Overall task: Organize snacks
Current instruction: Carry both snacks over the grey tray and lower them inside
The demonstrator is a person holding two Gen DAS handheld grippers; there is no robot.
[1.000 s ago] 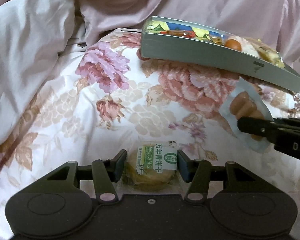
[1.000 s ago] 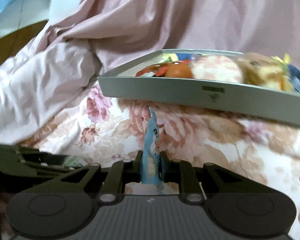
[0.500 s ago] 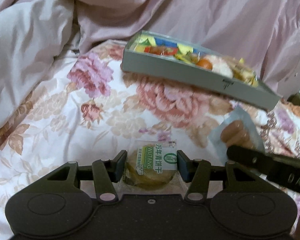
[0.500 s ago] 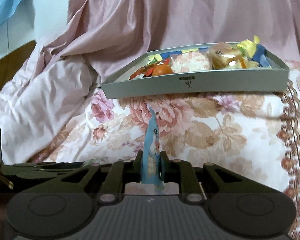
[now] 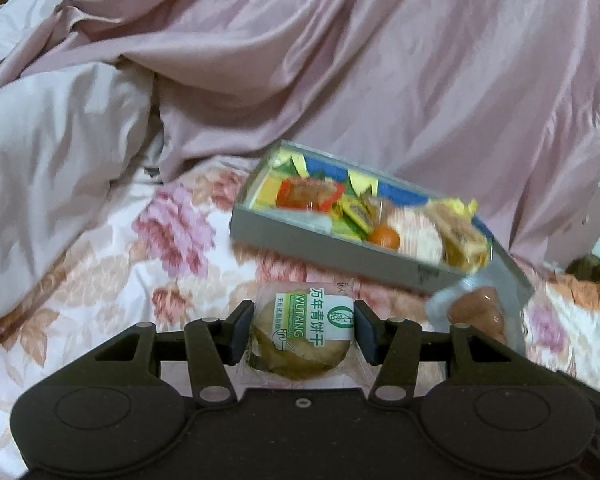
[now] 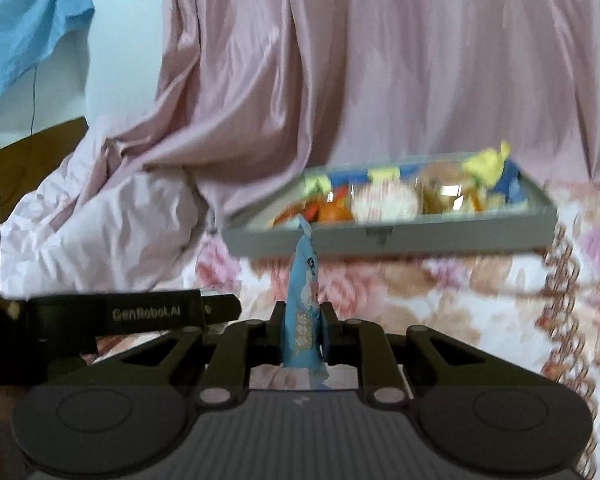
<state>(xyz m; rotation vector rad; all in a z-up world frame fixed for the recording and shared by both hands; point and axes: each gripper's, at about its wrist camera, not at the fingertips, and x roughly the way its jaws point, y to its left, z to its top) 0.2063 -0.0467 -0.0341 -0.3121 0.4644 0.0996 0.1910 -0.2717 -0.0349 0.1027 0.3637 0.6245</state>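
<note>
- Grey cardboard tray (image 5: 332, 254), already crowded with wrapped snacks, sits on the floral quilt (image 5: 112, 276) ahead of me, so I judge it the place for both items I carry.
- My left gripper (image 5: 303, 331) is clamped on a round biscuit pack (image 5: 300, 338) across its width, green label up, so it should drop flat.
- My right gripper (image 6: 302, 330) pinches a thin blue sausage packet (image 6: 303, 304) on edge, upright, short of the tray wall.
- Neither snack is in the tray yet.
</note>
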